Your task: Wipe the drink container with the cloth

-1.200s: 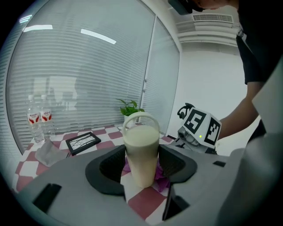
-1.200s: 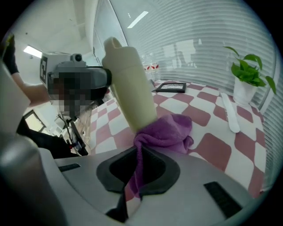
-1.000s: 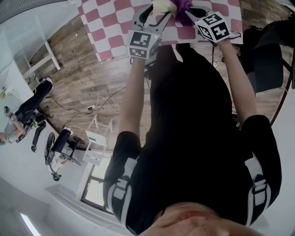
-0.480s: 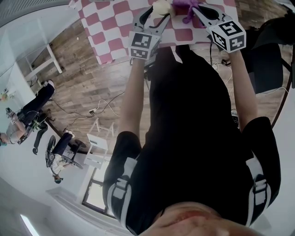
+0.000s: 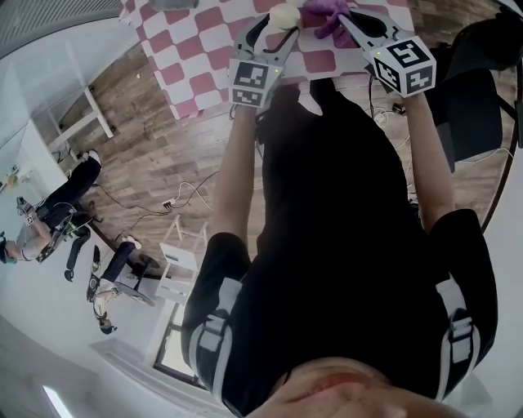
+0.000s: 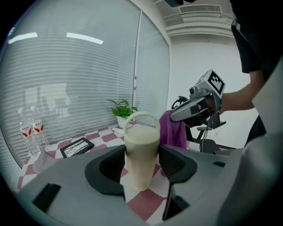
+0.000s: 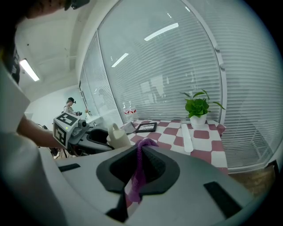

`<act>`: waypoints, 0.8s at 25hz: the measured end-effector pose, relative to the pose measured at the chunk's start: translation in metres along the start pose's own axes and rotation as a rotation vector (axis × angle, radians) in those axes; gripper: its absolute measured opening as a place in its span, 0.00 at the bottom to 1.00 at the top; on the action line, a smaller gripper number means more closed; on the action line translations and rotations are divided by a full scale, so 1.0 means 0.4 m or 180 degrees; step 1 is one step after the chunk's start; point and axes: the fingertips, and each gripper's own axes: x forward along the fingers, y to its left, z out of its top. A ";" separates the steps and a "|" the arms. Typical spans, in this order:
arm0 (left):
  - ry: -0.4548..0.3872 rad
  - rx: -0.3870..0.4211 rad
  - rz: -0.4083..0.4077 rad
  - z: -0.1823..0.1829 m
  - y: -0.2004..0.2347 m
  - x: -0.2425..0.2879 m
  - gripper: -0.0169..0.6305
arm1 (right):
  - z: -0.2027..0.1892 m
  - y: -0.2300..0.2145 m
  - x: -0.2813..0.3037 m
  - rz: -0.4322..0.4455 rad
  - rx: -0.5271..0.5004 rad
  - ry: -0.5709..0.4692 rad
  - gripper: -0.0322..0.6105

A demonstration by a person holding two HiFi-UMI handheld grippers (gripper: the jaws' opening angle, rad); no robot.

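Note:
The drink container (image 6: 141,152), a cream cup with a loop handle, stands on the pink-checked table (image 6: 148,201). The two pads of my left gripper (image 6: 141,167) press its sides, so it is shut on it. Just right of it hangs a purple cloth (image 6: 173,130), pinched in my right gripper (image 6: 194,108). In the right gripper view the cloth (image 7: 139,170) dangles between the shut jaws of that gripper (image 7: 140,164), with the container (image 7: 117,136) to the left. From the head view both grippers, left (image 5: 278,28) and right (image 5: 347,18), sit at the table's near edge.
A potted plant (image 7: 197,108), a long white object (image 7: 186,137), a black-framed panel (image 6: 77,146) and water bottles (image 6: 31,132) stand on the table by the blinds. A black chair (image 5: 474,106) is at my right. People sit across the room (image 5: 49,220).
My right gripper has swung to the right with the cloth, a little away from the container. The left gripper has kept its hold and barely moved.

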 end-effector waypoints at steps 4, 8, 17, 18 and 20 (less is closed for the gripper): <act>-0.0075 0.0020 -0.0124 -0.002 0.009 -0.005 0.43 | 0.008 0.007 0.001 -0.0094 0.0052 -0.0053 0.10; -0.0152 0.0068 -0.0295 0.002 0.017 -0.014 0.43 | 0.004 0.021 -0.007 -0.0221 0.0149 -0.0066 0.10; -0.0399 0.0491 -0.1059 0.058 -0.007 -0.065 0.48 | 0.006 0.061 -0.066 -0.0642 0.0325 -0.0173 0.10; -0.0433 0.0585 -0.1143 0.067 -0.009 -0.071 0.48 | 0.007 0.068 -0.072 -0.0689 0.0334 -0.0182 0.10; -0.0438 0.0776 -0.1322 0.071 -0.007 -0.079 0.50 | 0.011 0.088 -0.079 -0.0767 0.0359 -0.0222 0.10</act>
